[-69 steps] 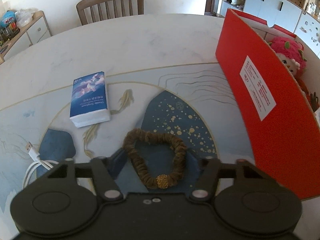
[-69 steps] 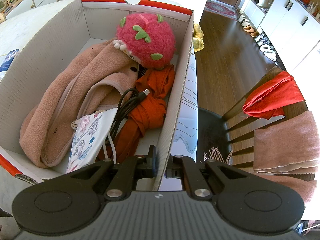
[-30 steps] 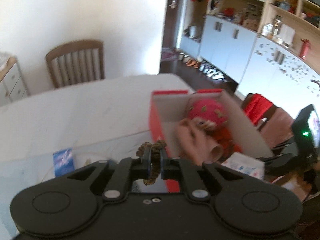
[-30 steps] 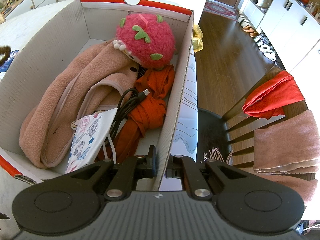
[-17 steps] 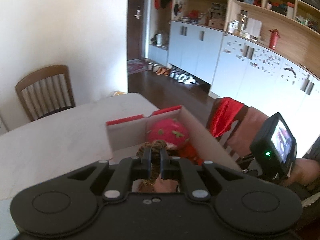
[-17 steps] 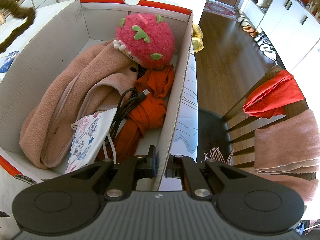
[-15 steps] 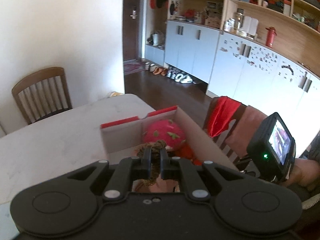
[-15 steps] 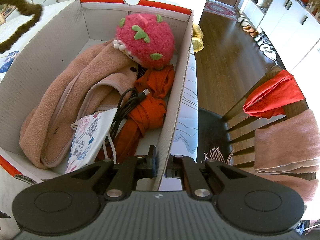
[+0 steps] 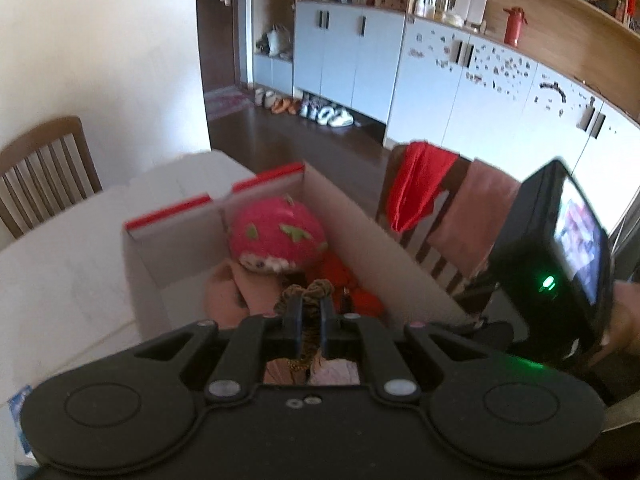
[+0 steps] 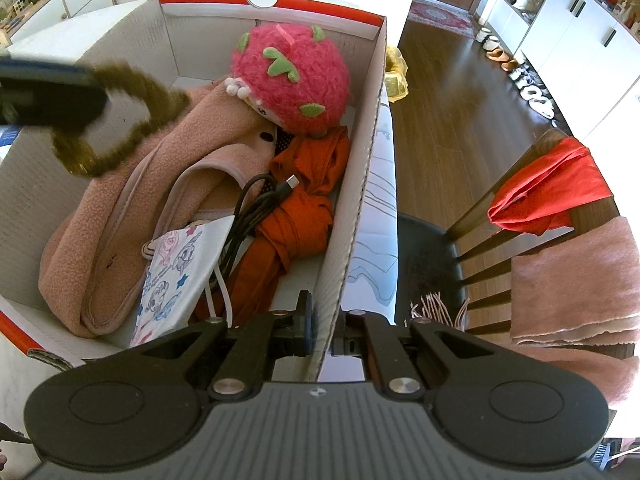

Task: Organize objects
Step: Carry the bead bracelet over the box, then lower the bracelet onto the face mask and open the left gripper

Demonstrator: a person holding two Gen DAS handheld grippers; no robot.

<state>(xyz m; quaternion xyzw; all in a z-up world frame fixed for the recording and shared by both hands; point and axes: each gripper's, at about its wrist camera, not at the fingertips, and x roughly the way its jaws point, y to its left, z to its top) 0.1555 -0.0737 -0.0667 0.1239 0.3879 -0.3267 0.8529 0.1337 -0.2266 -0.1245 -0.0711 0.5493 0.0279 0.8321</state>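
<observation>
My left gripper [image 9: 310, 320] is shut on a brown scrunchie [image 9: 308, 294] and holds it above the open cardboard box [image 9: 360, 220]. In the right wrist view the scrunchie [image 10: 120, 120] hangs from the left gripper [image 10: 98, 94] over the box's left side. My right gripper [image 10: 324, 328] is shut on the box's right wall [image 10: 352, 200]. Inside lie a pink plush toy [image 10: 292, 80], a pink fleece garment [image 10: 120, 200], an orange cloth [image 10: 296, 216], a black cable [image 10: 256, 204] and a printed pouch [image 10: 176, 268].
The box stands on a white table [image 9: 60, 272]. A chair [image 10: 520, 220] draped with red and pink cloths stands right of the box. Another wooden chair [image 9: 44, 164] stands at the table's far side. A blue tissue pack [image 9: 18, 400] lies at the left.
My left gripper closed on the scrunchie, lifted it off the table and carried it right, over the box. The right gripper has kept its hold on the box wall.
</observation>
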